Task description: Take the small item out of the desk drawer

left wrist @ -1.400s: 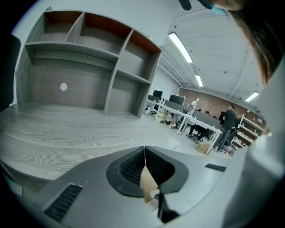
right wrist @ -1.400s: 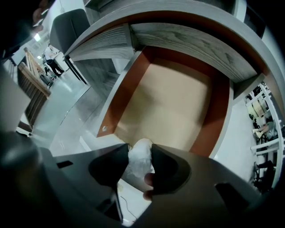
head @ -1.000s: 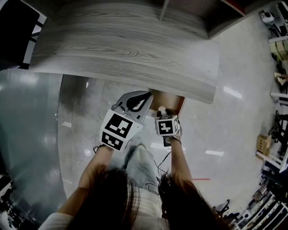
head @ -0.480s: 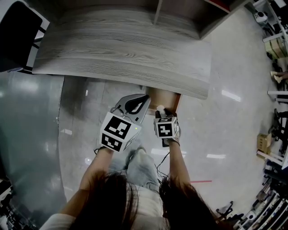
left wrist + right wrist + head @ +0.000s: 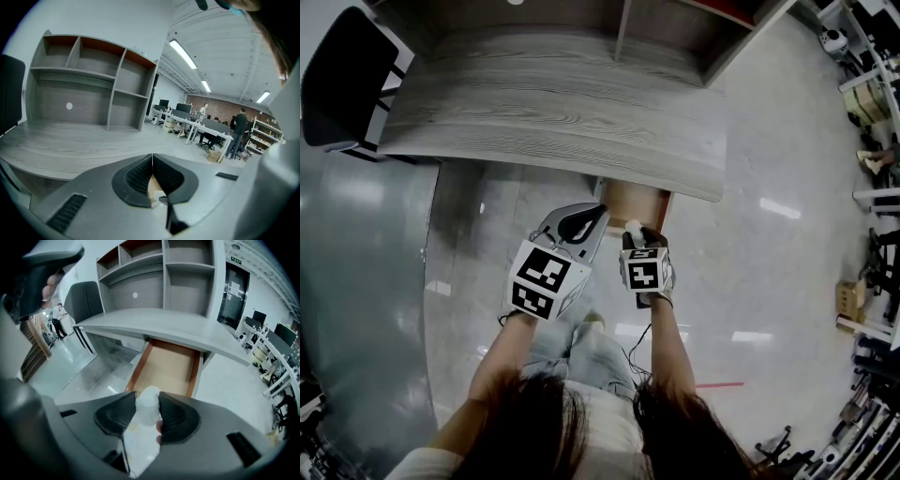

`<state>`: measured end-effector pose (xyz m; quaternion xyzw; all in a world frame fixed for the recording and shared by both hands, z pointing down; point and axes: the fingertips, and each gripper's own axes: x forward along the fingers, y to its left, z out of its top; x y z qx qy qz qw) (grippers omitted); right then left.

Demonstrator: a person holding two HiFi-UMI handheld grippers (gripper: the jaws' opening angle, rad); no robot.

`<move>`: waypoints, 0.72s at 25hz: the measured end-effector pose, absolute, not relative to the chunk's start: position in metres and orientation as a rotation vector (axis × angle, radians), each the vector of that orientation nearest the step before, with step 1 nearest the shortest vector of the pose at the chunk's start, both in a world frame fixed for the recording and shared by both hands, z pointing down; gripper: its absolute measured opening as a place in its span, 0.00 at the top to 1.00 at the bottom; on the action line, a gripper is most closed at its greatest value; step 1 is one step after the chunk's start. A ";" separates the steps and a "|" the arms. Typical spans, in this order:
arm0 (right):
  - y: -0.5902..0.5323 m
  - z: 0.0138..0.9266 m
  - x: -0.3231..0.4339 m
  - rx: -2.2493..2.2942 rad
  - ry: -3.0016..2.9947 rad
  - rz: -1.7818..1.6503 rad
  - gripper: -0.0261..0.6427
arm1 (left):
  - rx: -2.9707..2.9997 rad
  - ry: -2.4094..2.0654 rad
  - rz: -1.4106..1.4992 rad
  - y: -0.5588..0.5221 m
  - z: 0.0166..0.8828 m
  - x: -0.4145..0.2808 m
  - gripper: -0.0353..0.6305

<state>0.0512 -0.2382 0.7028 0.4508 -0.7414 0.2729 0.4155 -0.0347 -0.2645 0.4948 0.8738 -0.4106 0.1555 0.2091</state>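
In the head view your left forearm (image 5: 492, 361) and right forearm (image 5: 664, 342) run up from the lower edge toward the middle of the frame, side by side. Your left gripper (image 5: 602, 208) sits a little left of centre, its fingers (image 5: 133, 178) closed tip to tip on nothing. Just right of it, your right gripper (image 5: 634, 229) points steeply down, and its fingers (image 5: 176, 416) clamp a small white item (image 5: 146, 401).
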 end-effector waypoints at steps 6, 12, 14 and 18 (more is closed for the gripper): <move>-0.227 0.681 0.052 1.166 -1.884 0.667 0.72 | 2.433 -1.150 0.428 -0.245 0.481 -0.031 0.92; -0.215 0.663 0.051 1.193 -1.908 0.644 0.72 | 2.440 -1.162 0.427 -0.228 0.469 -0.030 0.92; -0.210 0.658 0.052 1.201 -1.915 0.635 0.72 | 2.443 -1.168 0.426 -0.222 0.465 -0.028 0.92; -0.200 0.648 0.056 1.217 -1.928 0.614 0.72 | 2.446 -1.177 0.427 -0.209 0.460 -0.026 0.92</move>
